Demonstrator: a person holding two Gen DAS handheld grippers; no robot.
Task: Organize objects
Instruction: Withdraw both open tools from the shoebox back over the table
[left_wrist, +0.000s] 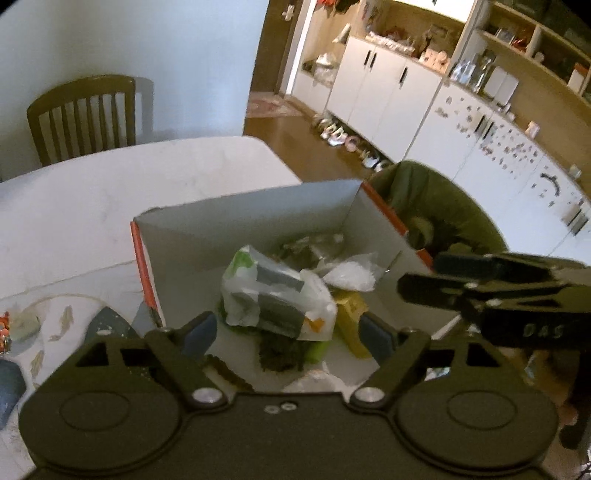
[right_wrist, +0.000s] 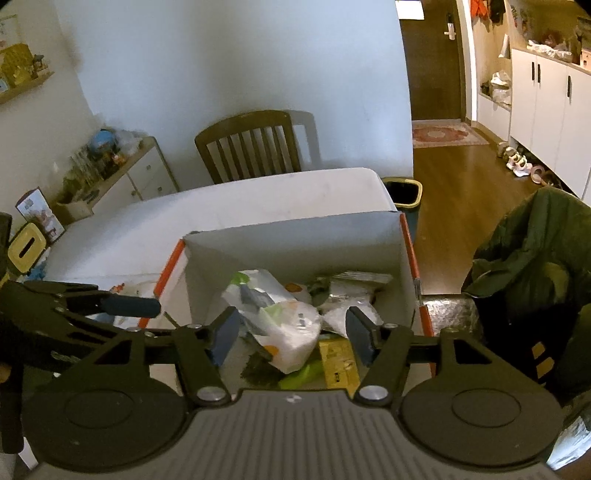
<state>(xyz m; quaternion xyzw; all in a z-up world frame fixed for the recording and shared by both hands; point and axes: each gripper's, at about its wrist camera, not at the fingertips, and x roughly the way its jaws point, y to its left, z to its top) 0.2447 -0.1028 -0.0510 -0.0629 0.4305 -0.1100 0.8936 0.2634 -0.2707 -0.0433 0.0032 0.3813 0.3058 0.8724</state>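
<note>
At frame centre, above the box, both the left gripper and right gripper hang spread wide, holding nothing, over a white packet.

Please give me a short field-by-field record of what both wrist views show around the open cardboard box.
container: open white cardboard box with orange edges, on the white table
contents: crumpled white plastic packet with green and grey print, yellow carton, clear bag
left gripper: jaws open, nothing between them
right gripper: jaws open, nothing between them
beside box: dark green jacket
</note>
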